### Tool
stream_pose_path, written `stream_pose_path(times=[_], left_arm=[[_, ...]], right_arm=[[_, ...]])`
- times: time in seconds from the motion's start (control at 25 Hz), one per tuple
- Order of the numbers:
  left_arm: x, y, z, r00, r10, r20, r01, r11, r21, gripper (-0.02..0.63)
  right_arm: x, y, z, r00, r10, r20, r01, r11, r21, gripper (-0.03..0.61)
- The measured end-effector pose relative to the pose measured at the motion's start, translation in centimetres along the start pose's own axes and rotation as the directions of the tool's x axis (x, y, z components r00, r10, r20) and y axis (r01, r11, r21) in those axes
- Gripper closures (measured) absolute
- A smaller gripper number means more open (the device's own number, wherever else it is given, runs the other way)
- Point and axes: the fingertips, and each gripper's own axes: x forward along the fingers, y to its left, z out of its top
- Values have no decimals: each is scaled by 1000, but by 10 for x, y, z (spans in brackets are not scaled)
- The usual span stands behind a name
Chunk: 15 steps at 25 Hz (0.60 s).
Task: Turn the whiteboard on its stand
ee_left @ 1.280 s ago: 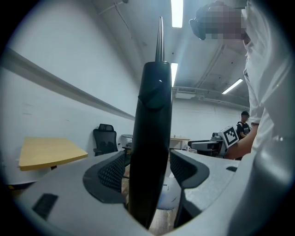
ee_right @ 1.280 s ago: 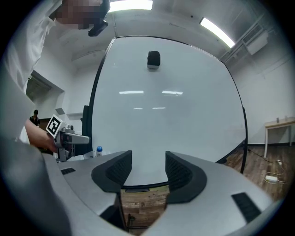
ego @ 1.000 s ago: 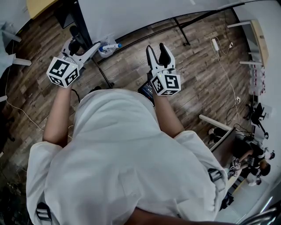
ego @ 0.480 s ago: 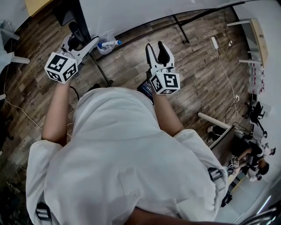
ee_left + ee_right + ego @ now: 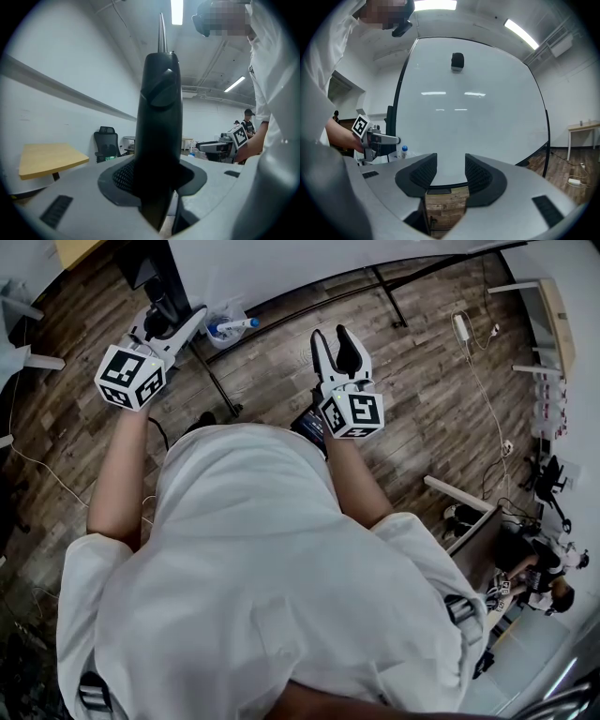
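Whiteboard (image 5: pixel 473 108): is standing ahead of both grippers | left gripper (image 5: pixel 173 317): jaws, just closing, are pinching black upright (image 5: pixel 159 122) at the board's left edge | right gripper (image 5: pixel 332 335): jaws spread, just narrowing, nothing between, is pointing at the board's lower edge, apart from it.
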Motion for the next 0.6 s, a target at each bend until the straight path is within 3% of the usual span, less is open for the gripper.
stream_pose_path(times=[0.6], left_arm=[[-33, 6, -12, 998, 44, 45, -45, 999, 15, 443]], right_arm=[[-11, 27, -13, 999, 48, 2, -48, 999, 2, 408]])
